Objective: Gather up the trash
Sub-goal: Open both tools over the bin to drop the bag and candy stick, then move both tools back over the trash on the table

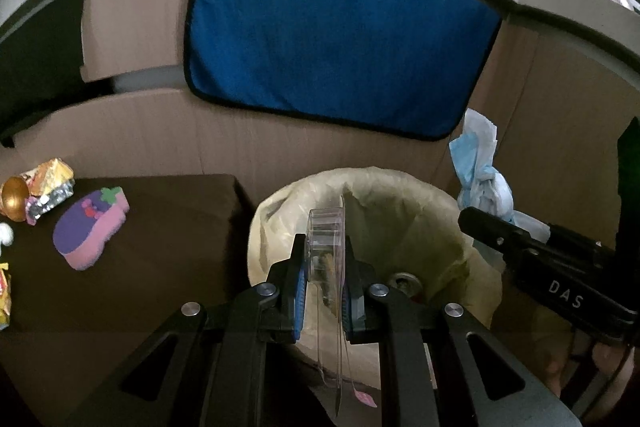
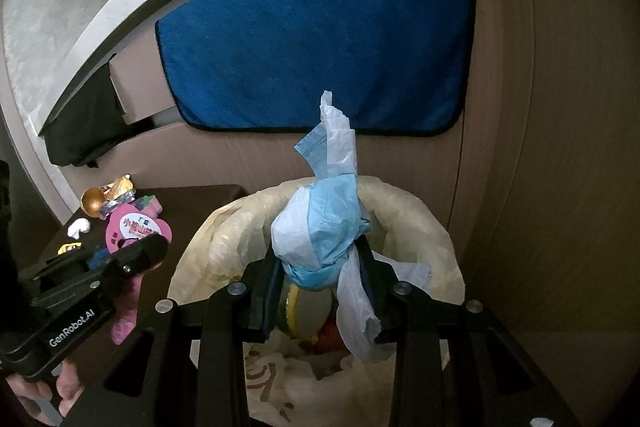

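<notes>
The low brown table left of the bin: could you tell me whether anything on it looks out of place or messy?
Yes. Litter is strewn on the brown table: a crumpled foil wrapper, a gold spoon and a pink-and-purple packet lie loose at its far left instead of in the lined bin.

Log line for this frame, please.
left claw: shut on clear plastic container | right claw: shut on blue-white bag wad | both over lined bin

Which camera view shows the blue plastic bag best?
The right wrist view: the blue plastic bag sits centred between the right gripper fingers. The left wrist view shows only its upper part at the right.
</notes>
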A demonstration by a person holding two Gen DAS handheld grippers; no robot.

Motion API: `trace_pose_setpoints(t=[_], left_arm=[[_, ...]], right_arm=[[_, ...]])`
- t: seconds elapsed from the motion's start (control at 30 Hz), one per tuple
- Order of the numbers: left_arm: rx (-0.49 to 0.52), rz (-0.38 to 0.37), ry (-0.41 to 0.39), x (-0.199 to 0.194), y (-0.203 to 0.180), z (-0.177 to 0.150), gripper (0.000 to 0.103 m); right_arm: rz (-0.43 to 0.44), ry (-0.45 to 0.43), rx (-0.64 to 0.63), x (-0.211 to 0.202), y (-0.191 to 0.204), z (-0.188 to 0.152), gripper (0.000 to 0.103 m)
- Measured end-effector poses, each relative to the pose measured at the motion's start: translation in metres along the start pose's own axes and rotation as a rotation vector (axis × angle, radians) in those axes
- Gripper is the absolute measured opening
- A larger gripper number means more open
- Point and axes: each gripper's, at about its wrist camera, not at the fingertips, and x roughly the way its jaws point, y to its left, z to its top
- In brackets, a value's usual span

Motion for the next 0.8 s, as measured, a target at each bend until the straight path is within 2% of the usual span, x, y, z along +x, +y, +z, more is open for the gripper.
trace_pose_setpoints(t=[0.3,0.37,0.4,0.43,0.5,0.67,0.8], left_arm=[[-0.013,-0.048,0.057,0.024,0.002,0.009,0.016],[-0.056,-0.098,0.078,0.03,0.01,0.01,0.026],[-0.084,-0.123,0.079,0.031,0.014,0.011,0.039],[-0.117,-0.146,0.075,0.031,0.02,0.012,0.048],[-0.157,-0.175,0.063,0.03,0.027,0.015,0.049],[-0.173,-0.14,0.029,0.017,0.041,0.019,0.049],[-0.19,-0.09,0.03,0.004,0.061,0.01,0.049]], right_arm=[[0.014,0.036,0.012,0.011,-0.007,0.003,0.034],[0.012,0.044,0.006,0.012,-0.008,0.002,0.036],[-0.005,0.04,0.007,0.012,-0.008,0.001,0.041],[-0.011,0.035,0.008,0.012,-0.008,0.0,0.048],[-0.016,0.032,0.017,0.012,-0.01,-0.002,0.049],[-0.024,0.043,0.044,0.013,-0.016,-0.006,0.049],[-0.019,0.045,0.05,0.012,-0.012,-0.008,0.049]])
